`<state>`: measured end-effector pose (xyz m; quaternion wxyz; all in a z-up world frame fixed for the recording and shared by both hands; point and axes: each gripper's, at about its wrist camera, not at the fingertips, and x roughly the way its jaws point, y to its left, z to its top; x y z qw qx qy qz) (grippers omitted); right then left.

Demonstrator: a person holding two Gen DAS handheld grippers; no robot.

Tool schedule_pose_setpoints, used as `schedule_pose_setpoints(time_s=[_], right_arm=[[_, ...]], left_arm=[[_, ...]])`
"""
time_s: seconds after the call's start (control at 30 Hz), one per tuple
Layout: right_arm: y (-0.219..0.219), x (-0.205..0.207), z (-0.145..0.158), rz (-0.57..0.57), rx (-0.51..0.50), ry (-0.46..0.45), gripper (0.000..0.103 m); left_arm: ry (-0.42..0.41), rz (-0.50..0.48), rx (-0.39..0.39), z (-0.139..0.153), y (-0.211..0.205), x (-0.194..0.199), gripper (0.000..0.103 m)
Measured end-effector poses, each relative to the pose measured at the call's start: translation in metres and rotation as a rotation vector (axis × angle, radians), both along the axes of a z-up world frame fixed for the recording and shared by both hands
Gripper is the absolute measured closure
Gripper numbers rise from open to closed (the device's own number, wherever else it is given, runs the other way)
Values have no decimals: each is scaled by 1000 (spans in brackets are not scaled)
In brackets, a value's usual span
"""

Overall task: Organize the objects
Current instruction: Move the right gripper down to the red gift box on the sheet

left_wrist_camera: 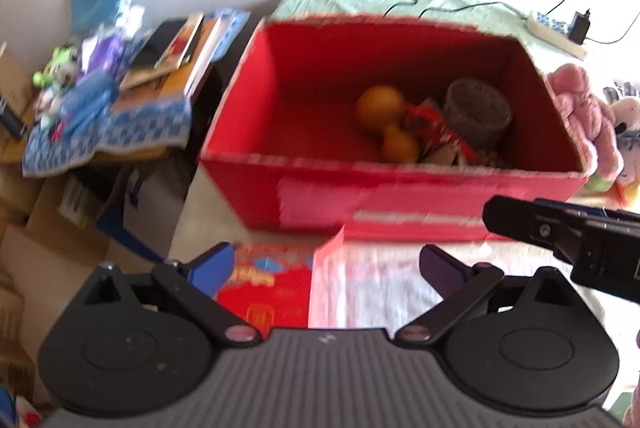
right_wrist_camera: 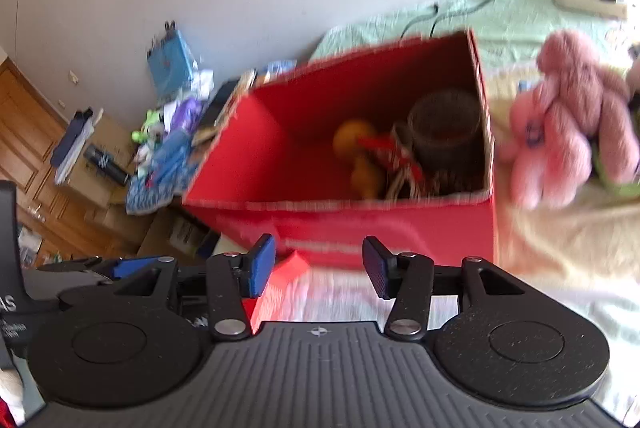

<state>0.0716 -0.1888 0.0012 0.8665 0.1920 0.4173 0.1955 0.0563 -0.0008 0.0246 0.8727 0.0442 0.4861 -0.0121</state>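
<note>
Red box [left_wrist_camera: 320,196] stands open on the bed just beyond both grippers, left gripper [left_wrist_camera: 326,264] and right gripper [right_wrist_camera: 318,266] each spread and empty, with an orange gourd toy [left_wrist_camera: 384,116] and grey basket [left_wrist_camera: 478,112] inside, pink plush [right_wrist_camera: 568,116] beside.

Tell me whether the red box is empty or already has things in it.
Partly filled. The red box is open-topped and holds an orange gourd-shaped toy and a grey perforated cup at its right end; its left stays bare.
</note>
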Motion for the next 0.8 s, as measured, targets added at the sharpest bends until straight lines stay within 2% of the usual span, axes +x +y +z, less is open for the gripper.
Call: schedule_pose_setpoints(time_s=[0.17, 0.37, 0.53, 0.6, 0.8], right_arm=[[8, 1, -22, 12, 40, 97, 51], [22, -2, -39, 40, 63, 172, 51], [37, -1, -52, 101, 149, 271, 50], [43, -1, -55, 113, 160, 287, 46], [58, 5, -63, 111, 183, 329, 45]], left_arm=[[59, 61, -3, -16, 13, -9, 4], [110, 62, 19, -33, 26, -21, 4], [122, 98, 67, -44, 49, -24, 4], [148, 114, 57, -51, 63, -21, 4], [204, 121, -17, -69, 87, -13, 4]])
